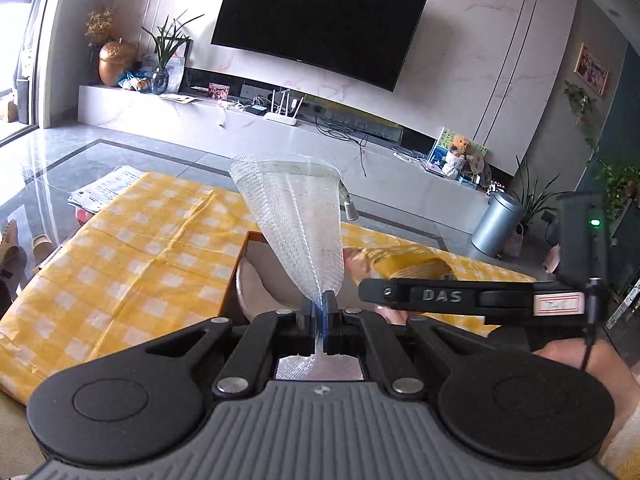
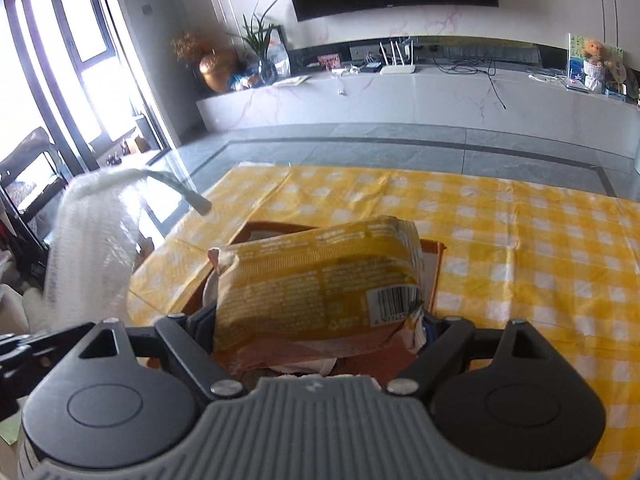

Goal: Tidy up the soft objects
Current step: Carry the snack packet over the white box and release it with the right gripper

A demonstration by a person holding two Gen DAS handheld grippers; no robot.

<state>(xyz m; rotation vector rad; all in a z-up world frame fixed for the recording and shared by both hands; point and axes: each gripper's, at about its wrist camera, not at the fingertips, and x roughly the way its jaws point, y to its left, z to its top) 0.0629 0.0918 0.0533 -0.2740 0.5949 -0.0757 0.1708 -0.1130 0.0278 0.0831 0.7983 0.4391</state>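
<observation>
while both tools hang above the yellow checked cloth (image 2: 520,216) on the counter, each has a soft item lifted over the brown box (image 2: 434,276), which looks like the place they are meant to go. the left gripper (image 1: 320,312) has its jaws pinched almost fully together on the narrow end of a white mesh sleeve (image 1: 296,216), which fans upward from the pinch; gripping it at the gathered end probably keeps the floppy net from slipping. the right gripper (image 2: 320,320) has its jaws set wide around a yellow packet (image 2: 320,276), clamping it across its width, lengthwise over the box. in the left view the right tool reaches in from the right, just beside the sleeve. the box's contents are mostly hidden: only a pale rounded shape (image 1: 256,280) shows inside, and i cannot tell what it is. the packet's print is too blurred to read, and its near end hides the right fingertips.
</observation>
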